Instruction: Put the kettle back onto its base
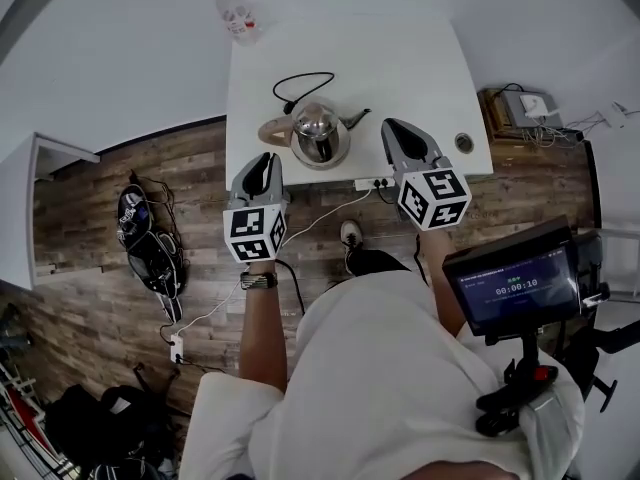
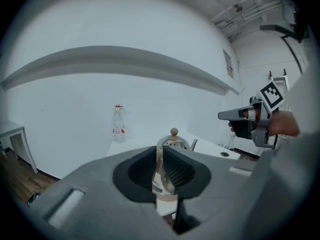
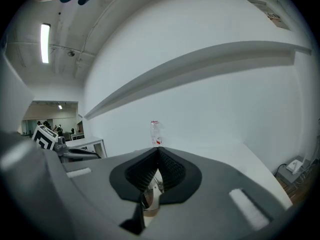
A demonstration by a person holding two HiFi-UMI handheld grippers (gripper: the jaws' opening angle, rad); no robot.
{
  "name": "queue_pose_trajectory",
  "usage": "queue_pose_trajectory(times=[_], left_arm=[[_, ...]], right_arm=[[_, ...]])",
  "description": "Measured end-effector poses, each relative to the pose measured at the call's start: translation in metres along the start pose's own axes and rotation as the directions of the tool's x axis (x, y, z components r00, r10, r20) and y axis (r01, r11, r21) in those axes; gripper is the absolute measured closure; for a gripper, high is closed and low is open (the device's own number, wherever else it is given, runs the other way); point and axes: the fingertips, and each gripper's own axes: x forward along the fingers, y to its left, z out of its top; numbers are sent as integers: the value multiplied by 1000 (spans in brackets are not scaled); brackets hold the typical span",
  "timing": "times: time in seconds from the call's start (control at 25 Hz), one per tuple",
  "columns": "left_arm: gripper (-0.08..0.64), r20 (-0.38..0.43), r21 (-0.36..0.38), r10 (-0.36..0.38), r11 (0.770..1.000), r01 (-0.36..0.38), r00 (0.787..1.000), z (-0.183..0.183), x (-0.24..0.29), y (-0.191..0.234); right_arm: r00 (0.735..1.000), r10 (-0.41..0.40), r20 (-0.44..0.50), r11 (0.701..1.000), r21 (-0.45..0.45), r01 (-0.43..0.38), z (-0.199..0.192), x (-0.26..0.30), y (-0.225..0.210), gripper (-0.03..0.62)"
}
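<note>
Stainless steel gleams mid-table: the kettle (image 1: pixel 318 133) stands on the white table (image 1: pixel 400 38), spout to the right, with a tan shape (image 1: pixel 273 130) touching its left side. Base or handle, I cannot tell. A black cord (image 1: pixel 305 76) loops just behind it, a plastic bottle (image 1: pixel 236 8) stands at the far edge, and a power strip (image 1: pixel 372 182) lies at the near one. The left gripper (image 1: pixel 262 163) hovers near the kettle's left, jaws almost together with a thin slit between them and nothing in it. The right gripper (image 1: pixel 395 130) hangs just right of the spout, jaws pressed tight together, empty.
</note>
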Motion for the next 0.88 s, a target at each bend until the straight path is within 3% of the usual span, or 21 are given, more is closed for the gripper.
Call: queue_pose_trajectory(times=[0.24, 0.52, 0.88], left_arm=[[548, 100, 54, -27, 998, 21, 995, 46, -4, -4], [554, 178, 160, -29, 987, 0, 984, 91, -7, -13], [554, 262, 217, 3, 974, -62, 965, 132, -26, 1]], right_arm=[[998, 54, 29, 998, 31, -54, 30, 0, 18, 589], [994, 49, 94, 998, -56, -44, 67, -7, 21, 591], [986, 40, 161, 994, -106, -23, 111, -16, 29, 591]])
